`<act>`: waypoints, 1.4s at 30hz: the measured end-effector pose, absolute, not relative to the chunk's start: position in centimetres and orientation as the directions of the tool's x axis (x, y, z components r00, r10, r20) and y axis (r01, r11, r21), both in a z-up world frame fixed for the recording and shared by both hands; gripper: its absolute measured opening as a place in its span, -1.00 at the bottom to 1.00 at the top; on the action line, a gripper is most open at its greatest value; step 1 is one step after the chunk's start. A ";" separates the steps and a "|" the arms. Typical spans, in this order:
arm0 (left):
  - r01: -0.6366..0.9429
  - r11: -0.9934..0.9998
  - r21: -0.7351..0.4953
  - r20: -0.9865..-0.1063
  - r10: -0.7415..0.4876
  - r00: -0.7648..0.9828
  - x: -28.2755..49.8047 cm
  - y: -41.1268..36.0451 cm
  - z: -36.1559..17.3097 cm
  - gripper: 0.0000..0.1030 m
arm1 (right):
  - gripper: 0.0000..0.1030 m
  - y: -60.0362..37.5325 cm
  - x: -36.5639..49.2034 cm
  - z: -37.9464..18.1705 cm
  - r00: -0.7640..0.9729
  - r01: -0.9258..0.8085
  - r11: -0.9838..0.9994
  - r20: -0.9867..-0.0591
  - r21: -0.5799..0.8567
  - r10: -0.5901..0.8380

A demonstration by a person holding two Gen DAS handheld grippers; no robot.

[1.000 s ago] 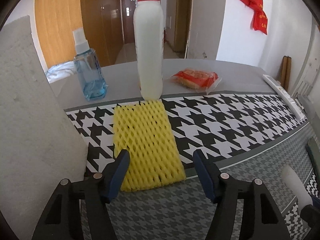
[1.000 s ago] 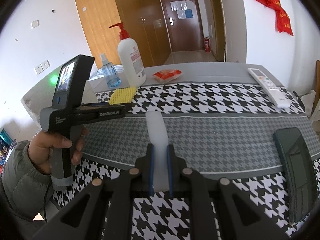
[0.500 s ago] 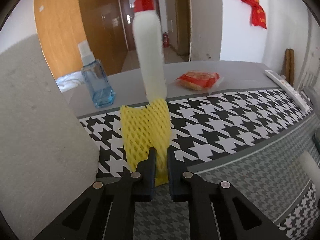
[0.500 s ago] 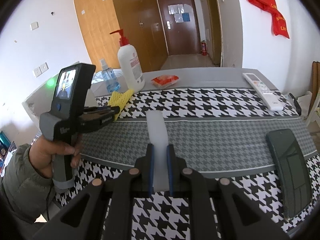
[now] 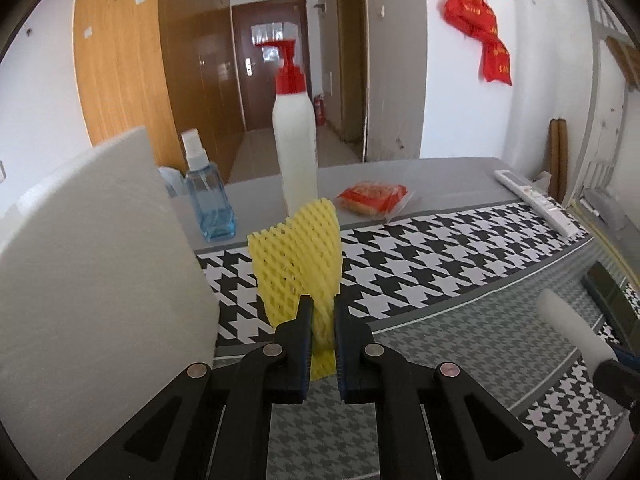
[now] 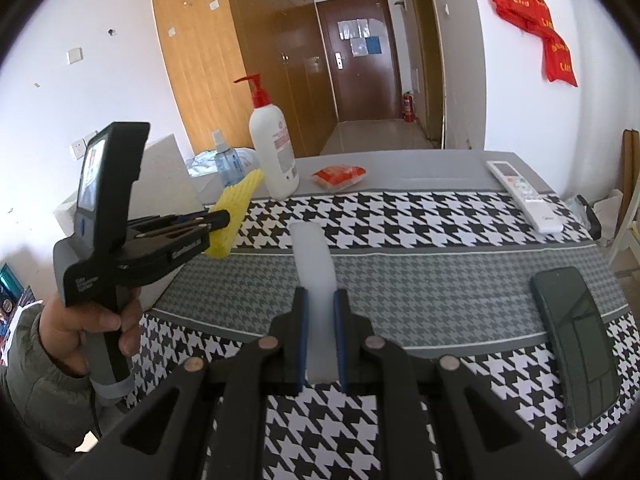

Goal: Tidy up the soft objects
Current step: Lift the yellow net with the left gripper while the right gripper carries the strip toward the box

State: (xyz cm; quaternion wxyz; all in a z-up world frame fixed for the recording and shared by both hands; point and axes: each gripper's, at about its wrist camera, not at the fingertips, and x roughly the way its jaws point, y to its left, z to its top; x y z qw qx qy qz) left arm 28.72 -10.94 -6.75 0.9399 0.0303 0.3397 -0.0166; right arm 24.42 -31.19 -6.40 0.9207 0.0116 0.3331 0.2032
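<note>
Yellow foam net sleeve [image 5: 298,258]: soft mesh, pinched at its near end between the jaws of the left gripper [image 5: 320,330], far end raised and curling clear of the counter [image 5: 460,248]; in the right wrist view, seen at the left, tilted up beside the pump bottle [image 6: 275,152]. White foam strip [image 6: 314,272]: flat, pale, clamped at its near end between the jaws of the right gripper [image 6: 320,334], reaching forward over the grey houndstooth band of the counter cloth. Left gripper: held by a hand [image 6: 92,330] in a grey-green sleeve, jaws together on the net. White foam block [image 5: 92,264]: large, upright, at the left edge of the counter. Blue spray bottle [image 5: 210,200]: upright, behind the net, just beside the pump bottle. Pump bottle: white body, red pump, upright. Red snack packet [image 5: 374,198]: flat on the plain grey strip at the back. White remote control [image 6: 524,196]: at the right rear edge. Dark phone [image 6: 576,356]: flat, near right, on the cloth.
</note>
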 end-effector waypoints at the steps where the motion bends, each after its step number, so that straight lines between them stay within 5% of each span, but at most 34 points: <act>1: 0.053 0.998 0.043 -0.637 -0.014 0.771 28.4 -10.9 -6.7 -0.80 | -0.71 -31.1 24.4 -6.3 0.696 -0.368 0.917 -0.607 0.156 0.383; 42: 0.150 0.989 0.014 -0.429 -0.130 0.894 19.3 -8.2 0.8 -0.80 | -0.71 -26.9 19.9 -0.2 0.792 -0.384 0.915 -0.465 0.123 0.395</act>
